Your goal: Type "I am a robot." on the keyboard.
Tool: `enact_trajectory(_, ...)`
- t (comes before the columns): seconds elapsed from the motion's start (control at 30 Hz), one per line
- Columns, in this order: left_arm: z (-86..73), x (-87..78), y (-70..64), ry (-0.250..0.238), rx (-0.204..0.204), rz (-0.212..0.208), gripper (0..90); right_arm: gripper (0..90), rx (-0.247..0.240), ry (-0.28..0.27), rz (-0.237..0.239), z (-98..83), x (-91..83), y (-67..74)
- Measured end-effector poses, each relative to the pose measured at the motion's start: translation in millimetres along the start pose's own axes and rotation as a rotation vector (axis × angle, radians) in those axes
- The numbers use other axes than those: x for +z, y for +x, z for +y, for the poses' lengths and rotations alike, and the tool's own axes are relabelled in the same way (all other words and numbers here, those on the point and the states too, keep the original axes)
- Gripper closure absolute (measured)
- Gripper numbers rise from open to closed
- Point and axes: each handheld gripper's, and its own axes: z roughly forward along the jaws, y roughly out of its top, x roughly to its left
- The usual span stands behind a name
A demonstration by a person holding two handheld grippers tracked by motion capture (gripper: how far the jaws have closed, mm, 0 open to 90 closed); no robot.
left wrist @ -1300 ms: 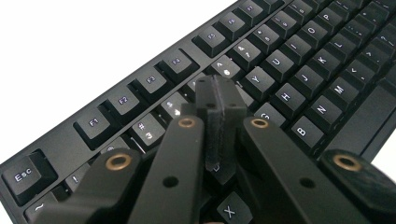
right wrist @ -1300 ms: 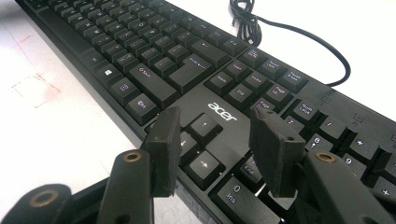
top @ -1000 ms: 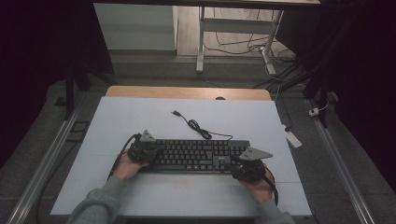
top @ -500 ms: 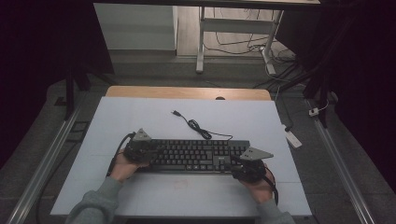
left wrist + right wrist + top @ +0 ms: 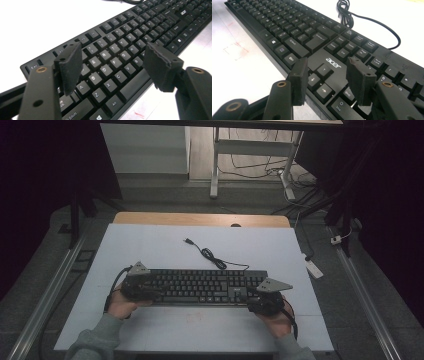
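A black Acer keyboard [image 5: 205,287] lies across the near half of the white table top [image 5: 150,250], and its black cable [image 5: 210,255] curls away toward the far side. My left gripper [image 5: 150,290] hovers over the keyboard's left end. In the left gripper view the left gripper [image 5: 113,53] stands open above the letter keys [image 5: 110,65]; its jaws have just been opening and nothing is between them. My right gripper [image 5: 252,296] is at the keyboard's right end. In the right gripper view the right gripper [image 5: 327,66] is open over the arrow keys [image 5: 319,77] beside the logo.
Faint red marks [image 5: 192,316] show on the table in front of the keyboard. A wooden strip [image 5: 200,219] edges the table's far side. A white adapter [image 5: 313,267] lies on the floor at the right. Metal rails run along both sides, and desk legs stand beyond.
My left hand and gripper have shifted a little to the left, off the keyboard's left end. The right hand and the keyboard have stayed where they were.
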Motion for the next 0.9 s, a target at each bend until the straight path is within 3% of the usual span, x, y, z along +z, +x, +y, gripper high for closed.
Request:
enact_trajectory(0.63,-0.2,3.7,-3.2,0.013,0.011,0.016,27.9,55.3,-0.02,-0.017,0.031,11.9,10.0,10.6)
enact_trajectory(0.9,-1.4,6.5,-4.3,0.024,0.021,0.014,27.9,69.6,-0.034,-0.025,0.065,26.0,20.0,17.5)
